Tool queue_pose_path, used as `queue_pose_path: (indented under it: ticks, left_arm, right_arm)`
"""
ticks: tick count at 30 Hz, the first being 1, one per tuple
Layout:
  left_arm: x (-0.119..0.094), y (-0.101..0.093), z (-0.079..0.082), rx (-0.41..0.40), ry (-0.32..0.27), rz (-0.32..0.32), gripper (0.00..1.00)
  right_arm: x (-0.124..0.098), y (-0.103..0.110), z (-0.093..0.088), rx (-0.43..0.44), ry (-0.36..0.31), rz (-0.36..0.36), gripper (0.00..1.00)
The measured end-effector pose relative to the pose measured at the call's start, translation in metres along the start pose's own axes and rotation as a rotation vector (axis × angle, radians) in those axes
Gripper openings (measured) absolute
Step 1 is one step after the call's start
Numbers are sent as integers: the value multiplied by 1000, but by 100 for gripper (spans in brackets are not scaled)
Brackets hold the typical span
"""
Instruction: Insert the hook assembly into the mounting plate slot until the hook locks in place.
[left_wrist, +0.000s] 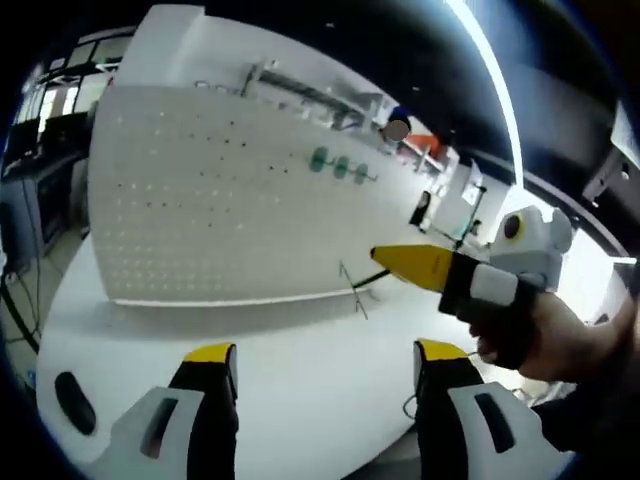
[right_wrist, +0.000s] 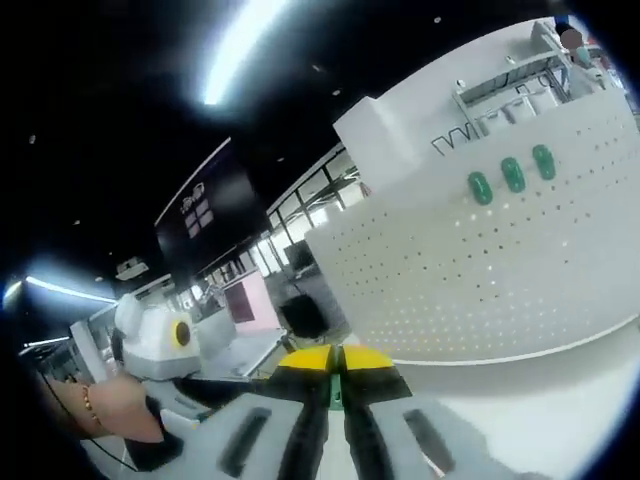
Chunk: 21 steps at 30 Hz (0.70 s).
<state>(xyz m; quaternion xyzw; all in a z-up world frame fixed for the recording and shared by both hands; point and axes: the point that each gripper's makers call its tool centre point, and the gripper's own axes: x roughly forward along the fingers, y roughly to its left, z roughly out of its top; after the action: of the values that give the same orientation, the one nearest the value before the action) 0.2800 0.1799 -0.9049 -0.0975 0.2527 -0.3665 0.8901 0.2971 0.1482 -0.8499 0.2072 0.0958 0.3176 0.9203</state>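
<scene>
Left fingers (left_wrist: 325, 375) spread wide and empty, right fingers (right_wrist: 338, 362) pressed together, pegboard (left_wrist: 220, 200) unlabelled.

A white counter (left_wrist: 300, 370) with a rounded edge is seen in the left gripper view, and a white perforated panel (left_wrist: 220, 190) is stood upright on it. A thin wire hook (left_wrist: 355, 285) is seen at the panel's foot, just above the counter. A dark oval item (left_wrist: 73, 400) lies near the counter's edge.
</scene>
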Motion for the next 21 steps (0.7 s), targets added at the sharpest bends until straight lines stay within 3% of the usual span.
queue_pose_path:
  ticks: [6, 21]
  left_arm:
    - [-1, -4, 5, -39, -20, -34, 54]
    - [-3, -16, 16, -116, -66, -109, 28]
  right_arm:
    - [0, 9, -4, 6, 5, 21, 0]
    - [1, 34, -4, -12, -1, 75, 0]
